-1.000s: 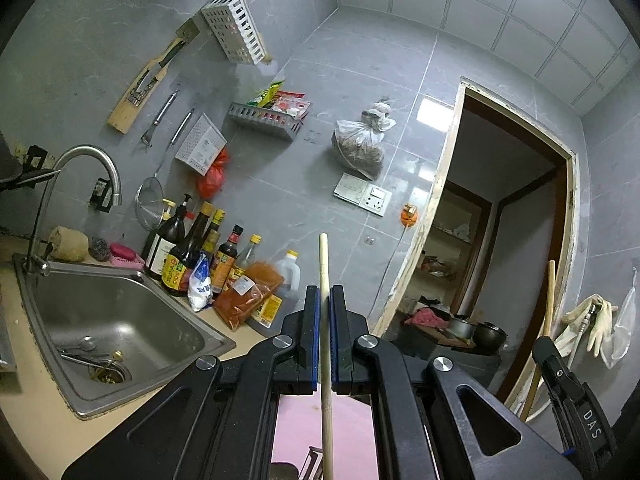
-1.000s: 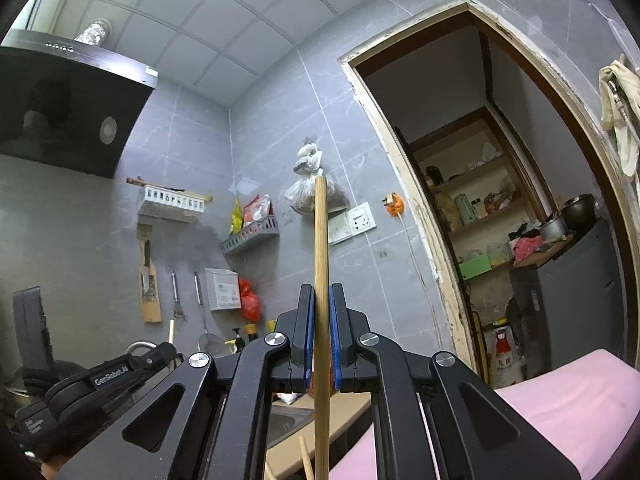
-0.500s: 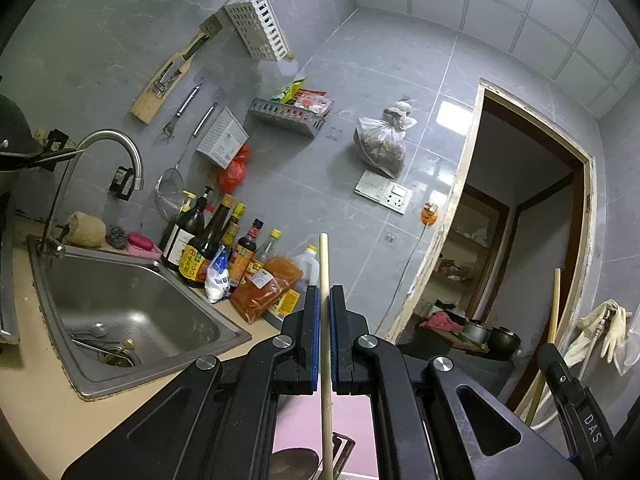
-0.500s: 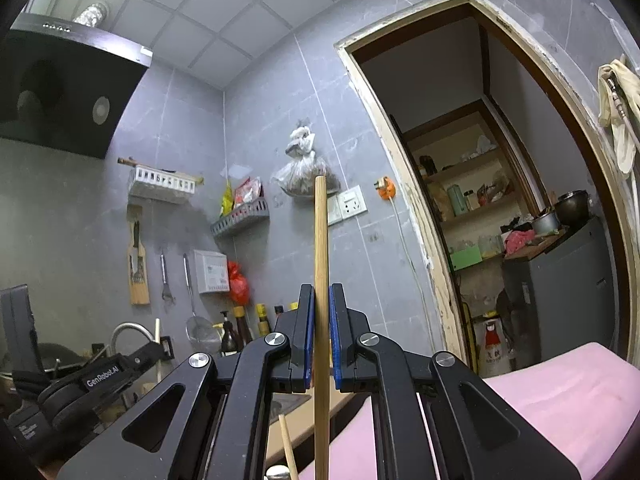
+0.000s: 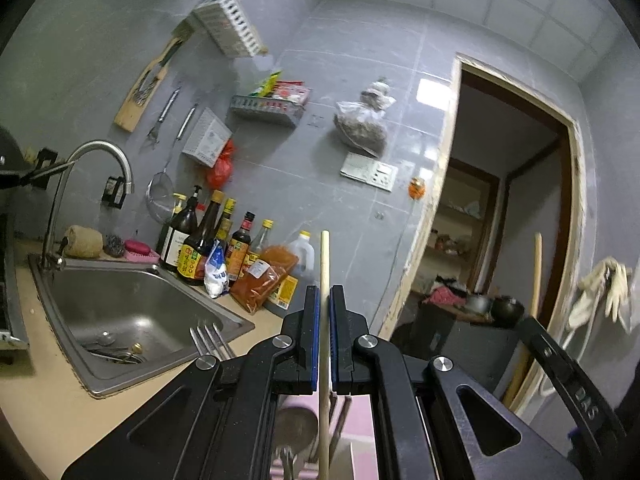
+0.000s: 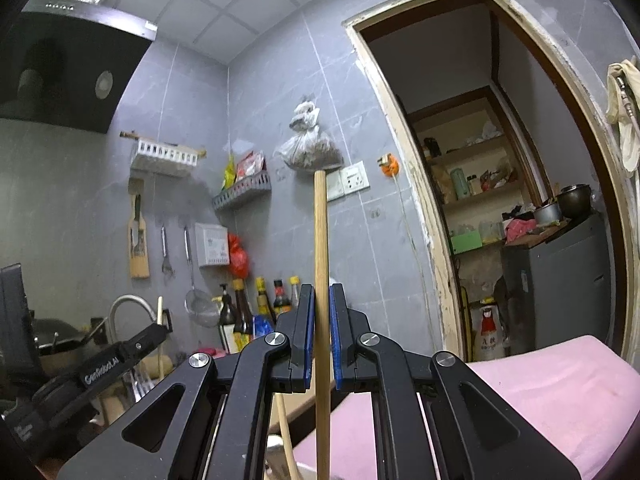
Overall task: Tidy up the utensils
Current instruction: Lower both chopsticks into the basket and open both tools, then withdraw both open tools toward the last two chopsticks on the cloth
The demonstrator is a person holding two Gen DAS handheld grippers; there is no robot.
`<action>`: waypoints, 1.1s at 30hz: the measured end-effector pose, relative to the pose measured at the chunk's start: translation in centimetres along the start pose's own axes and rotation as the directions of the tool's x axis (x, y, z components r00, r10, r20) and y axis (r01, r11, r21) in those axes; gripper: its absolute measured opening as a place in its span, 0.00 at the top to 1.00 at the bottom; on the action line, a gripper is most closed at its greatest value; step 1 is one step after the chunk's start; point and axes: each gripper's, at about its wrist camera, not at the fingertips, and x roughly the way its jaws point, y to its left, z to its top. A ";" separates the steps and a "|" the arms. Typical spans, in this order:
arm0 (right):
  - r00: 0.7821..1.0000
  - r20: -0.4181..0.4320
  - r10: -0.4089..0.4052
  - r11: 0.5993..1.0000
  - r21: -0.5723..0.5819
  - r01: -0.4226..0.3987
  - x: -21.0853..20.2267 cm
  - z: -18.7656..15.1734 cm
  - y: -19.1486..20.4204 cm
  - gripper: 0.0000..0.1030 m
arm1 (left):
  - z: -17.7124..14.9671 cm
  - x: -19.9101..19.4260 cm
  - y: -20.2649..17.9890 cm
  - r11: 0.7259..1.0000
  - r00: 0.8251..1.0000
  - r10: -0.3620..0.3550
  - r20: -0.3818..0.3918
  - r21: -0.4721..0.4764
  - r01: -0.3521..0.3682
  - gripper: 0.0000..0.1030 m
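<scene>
Two grippers, left gripper [image 6: 104,364] marked "GenRobot.AI", right gripper [image 5: 576,396] "DAS"

Both chopsticks [image 5: 324,320] [image 6: 321,280] run off the bottom edge — lower ends unseen; bottle labels [image 5: 188,258] too small to read.

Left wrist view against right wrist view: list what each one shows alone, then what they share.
Only the left wrist view shows the sink basin and fork tines.

Only the right wrist view shows the range hood and the pantry shelves.

Both show a gripper shut on an upright wooden stick: the left gripper on a pale chopstick, the right gripper on a thicker stick. Both also show the sauce bottles and the hanging bag.
</scene>
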 end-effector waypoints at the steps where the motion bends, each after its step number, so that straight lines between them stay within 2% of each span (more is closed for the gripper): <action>1: 1.000 -0.013 0.003 1.000 -0.013 -0.003 -0.1 -0.1 0.1 0.94 | -0.2 -0.1 -0.1 1.000 1.000 -0.003 -0.006 0.009 0.003 0.98; 5: 0.996 -0.087 0.020 0.998 -0.056 -0.025 -0.3 -0.6 0.6 0.94 | -0.8 -0.1 -0.5 0.999 0.997 -0.030 -0.075 0.031 0.032 0.97; 8: 0.992 -0.122 0.024 0.996 -0.079 -0.034 -0.8 -0.8 0.9 0.92 | -1.0 0.0 -0.4 0.998 0.988 -0.059 -0.146 0.020 0.063 0.97; 11: 0.990 -0.138 0.032 0.996 -0.082 -0.044 -1.5 -0.6 0.8 0.85 | -1.3 0.3 -0.2 0.996 0.973 -0.090 -0.215 0.010 0.094 0.97; 12: 0.990 -0.139 0.035 0.996 -0.080 -0.046 -1.8 -0.5 0.8 0.78 | -1.3 0.3 -0.2 0.995 0.968 -0.099 -0.230 0.008 0.104 0.96; 15: 0.989 -0.142 0.038 0.996 -0.077 -0.049 -2.7 -0.1 0.6 0.77 | -1.5 -0.1 -0.4 0.993 0.960 -0.113 -0.258 0.004 0.118 0.95; 17: 0.989 -0.145 0.037 0.996 -0.076 -0.048 -3.3 0.2 0.5 0.75 | -1.3 -0.6 -0.6 0.991 0.957 -0.123 -0.261 0.008 0.130 0.89; 19: 0.989 -0.145 0.030 0.996 -0.078 -0.042 -4.0 0.6 0.3 0.66 | -1.1 -1.2 -0.8 0.989 0.957 -0.138 -0.256 0.006 0.145 0.69; 20: 0.989 -0.144 0.028 0.996 -0.077 -0.040 -4.4 0.8 0.2 0.63 | -0.9 -1.6 -1.0 0.988 0.957 -0.147 -0.251 0.004 0.152 0.65; 22: 0.989 -0.145 0.022 0.996 -0.077 -0.033 -5.1 1.2 -0.1 0.52 | -0.5 -2.3 -1.4 0.986 0.957 -0.157 -0.245 0.010 0.165 0.62; 26: 0.989 -0.145 0.000 0.996 -0.092 -0.013 -6.9 2.1 -0.8 0.44 | 0.1 -3.5 -2.8 0.981 0.954 -0.166 -0.249 0.056 0.185 0.54; 28: 0.990 -0.140 -0.016 0.995 -0.102 0.001 -8.1 2.6 -1.4 0.31 | 0.1 -4.4 -3.7 0.976 0.952 -0.179 -0.247 0.073 0.203 0.43; 33: 0.988 -0.139 -0.063 0.990 -0.133 0.044 -11.1 3.7 -2.8 0.19 | -0.5 -5.9 -5.7 0.958 0.932 -0.235 -0.276 0.095 0.270 0.24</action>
